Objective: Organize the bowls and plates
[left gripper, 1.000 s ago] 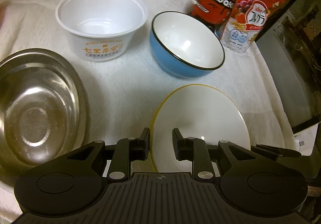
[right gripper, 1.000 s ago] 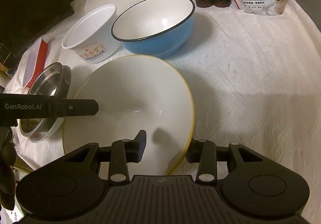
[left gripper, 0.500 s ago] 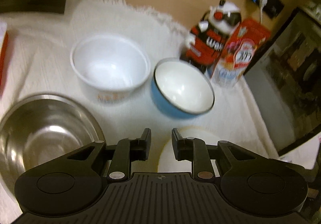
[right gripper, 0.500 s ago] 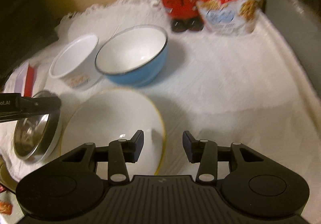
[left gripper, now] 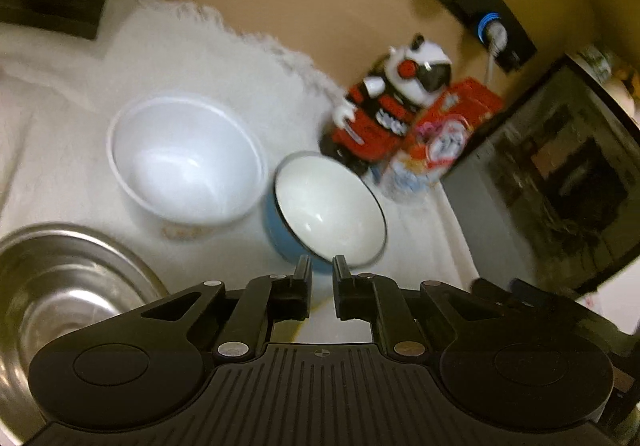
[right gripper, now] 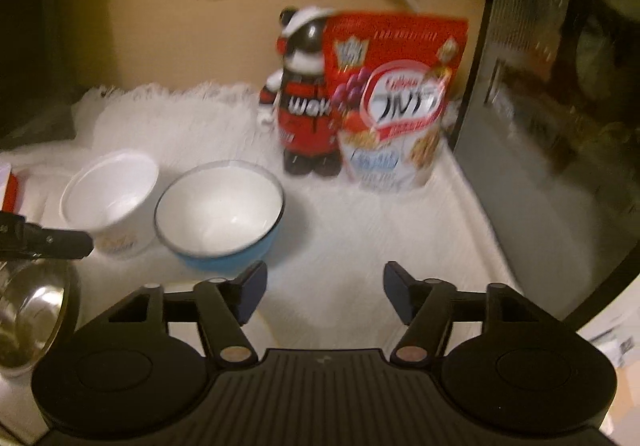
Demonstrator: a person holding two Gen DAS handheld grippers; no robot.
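A blue bowl with a white inside (left gripper: pixel 328 214) (right gripper: pixel 220 214) sits on the white cloth. A white paper bowl (left gripper: pixel 184 162) (right gripper: pixel 112 194) stands to its left. A steel bowl (left gripper: pixel 60 298) (right gripper: pixel 28 310) lies at the near left. A sliver of the yellow-rimmed white plate (left gripper: pixel 320 326) shows under my left gripper (left gripper: pixel 321 278), whose fingers stand a narrow gap apart and hold nothing, above the blue bowl's near rim. My right gripper (right gripper: pixel 324 290) is open wide and empty, near of the blue bowl.
A red and black robot figure (right gripper: pixel 304 106) (left gripper: pixel 384 110) and a red cereal bag (right gripper: pixel 396 102) (left gripper: pixel 440 134) stand at the back by the wall. A dark appliance (right gripper: pixel 560 106) walls off the right side. A red and white packet (right gripper: pixel 10 186) lies at the far left.
Both grippers have pulled up and back from the yellow-rimmed plate, which has dropped almost out of view. The right gripper has opened wider. The views now take in the back wall.
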